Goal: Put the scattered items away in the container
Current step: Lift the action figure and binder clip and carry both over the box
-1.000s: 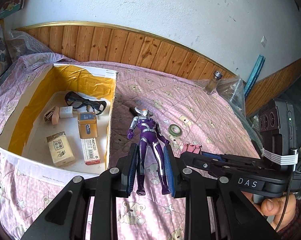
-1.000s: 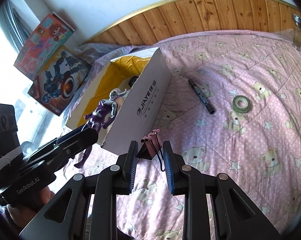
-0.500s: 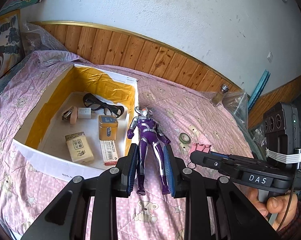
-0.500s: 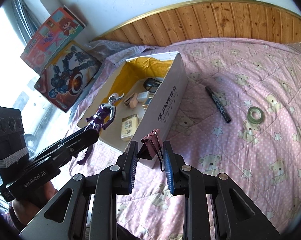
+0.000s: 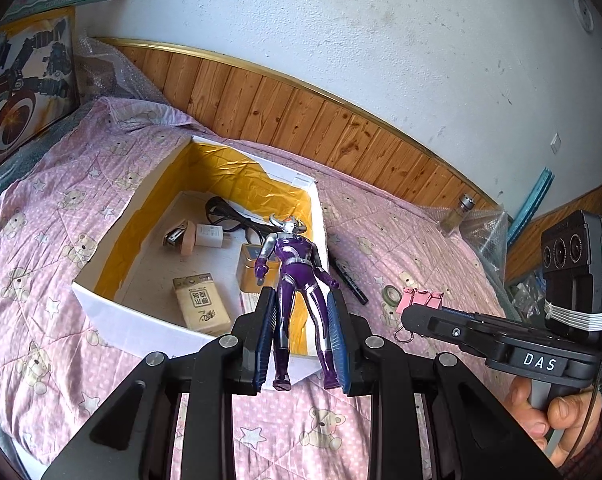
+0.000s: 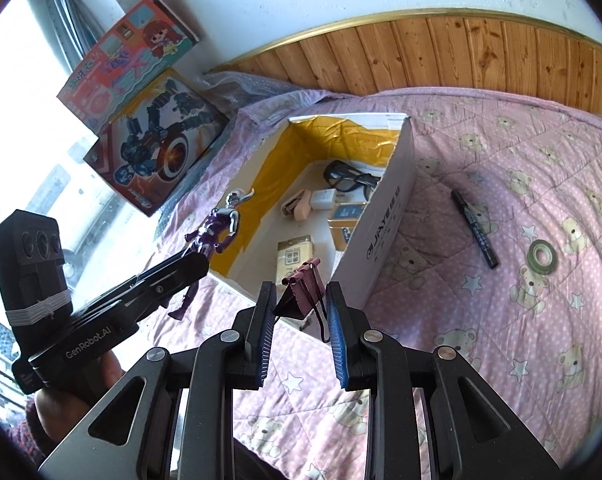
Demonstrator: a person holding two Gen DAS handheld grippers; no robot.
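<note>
- Above the near right corner of the box (image 5: 113, 312), the left gripper (image 5: 301, 336) pinches a purple figure (image 5: 297, 276) by the legs, head pointing away.
- Just right of it, the right gripper (image 6: 301, 320) clamps a pink clip (image 6: 307, 292), held over the box's near edge.
- Inside the box lie glasses (image 6: 349, 178), a charger (image 5: 209, 236), a tin (image 6: 343, 220) and a tan pack (image 5: 201, 306).
- On the quilt (image 6: 501, 360) right of the box lie a marker (image 6: 475, 228) and, farther right, a tape roll (image 6: 543, 256), apart from each other.
</note>
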